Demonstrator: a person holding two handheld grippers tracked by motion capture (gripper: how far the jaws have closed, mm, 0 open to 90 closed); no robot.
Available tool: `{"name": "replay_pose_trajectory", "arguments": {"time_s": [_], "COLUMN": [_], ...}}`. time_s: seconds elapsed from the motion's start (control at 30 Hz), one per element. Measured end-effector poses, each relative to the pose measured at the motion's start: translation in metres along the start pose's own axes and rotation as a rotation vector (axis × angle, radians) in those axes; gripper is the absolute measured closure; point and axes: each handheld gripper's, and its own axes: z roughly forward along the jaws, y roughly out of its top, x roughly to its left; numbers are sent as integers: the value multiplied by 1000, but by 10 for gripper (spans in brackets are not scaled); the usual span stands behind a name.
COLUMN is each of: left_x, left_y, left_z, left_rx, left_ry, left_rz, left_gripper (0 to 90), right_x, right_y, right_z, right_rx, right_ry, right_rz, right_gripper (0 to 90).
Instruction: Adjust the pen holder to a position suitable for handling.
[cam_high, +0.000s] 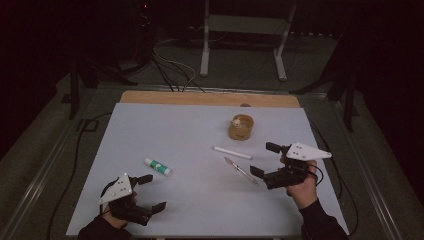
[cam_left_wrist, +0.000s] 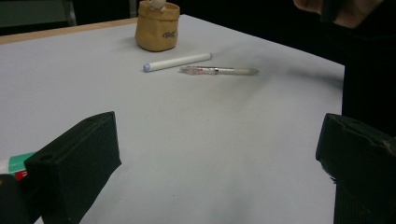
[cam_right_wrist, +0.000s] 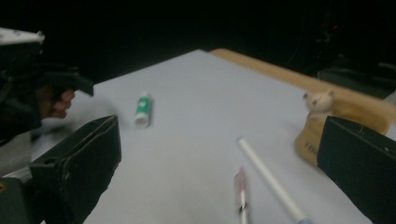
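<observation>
— Table (cam_high: 150, 130) first: what does the white top carry?

— Four things. Biggest is a tan pen pot (cam_high: 241, 127) near the far edge, right of the middle, with a small pale figure poking out of it. Just nearer than it lies a white marker (cam_high: 232, 153), and just beside that a clear pen (cam_high: 240, 170), both toward the right edge. A green-and-white glue stick (cam_high: 157, 166) lies left of the middle, toward the near edge.

— And the grippers?

— Left gripper (cam_high: 150, 192) sits at the near left corner, jaws wide apart, holding nothing; the glue stick lies just beside it. Right gripper (cam_high: 265, 159) hovers near the right edge, jaws also spread wide and empty, with the clear pen's near end just beside its lower jaw.

— Touching the pen?

— Cannot tell from above; in the right gripper view the pen lies between the jaws, apart from both.
</observation>
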Motion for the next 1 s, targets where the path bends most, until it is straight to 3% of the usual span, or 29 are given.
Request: {"name": "replay_pose_trajectory", "arguments": {"time_s": [0.6,0.87,1.0], "left_x": [0,0,0], "left_y": [0,0,0], "left_z": [-1,-1,-1], "left_rx": [-8,-13,-11], "left_ry": [0,-3,-4], "left_rz": [-5,-6,-8], "left_gripper": [2,2,3], "right_x": [-41,-69,-82], "right_y": [39,43,43], "right_z": [29,41,45], "right_rx": [-49,-48,-38], "right_ry": [-47,-115,-191], "right_rz": [17,45,38], "right_gripper": [0,0,0]}}
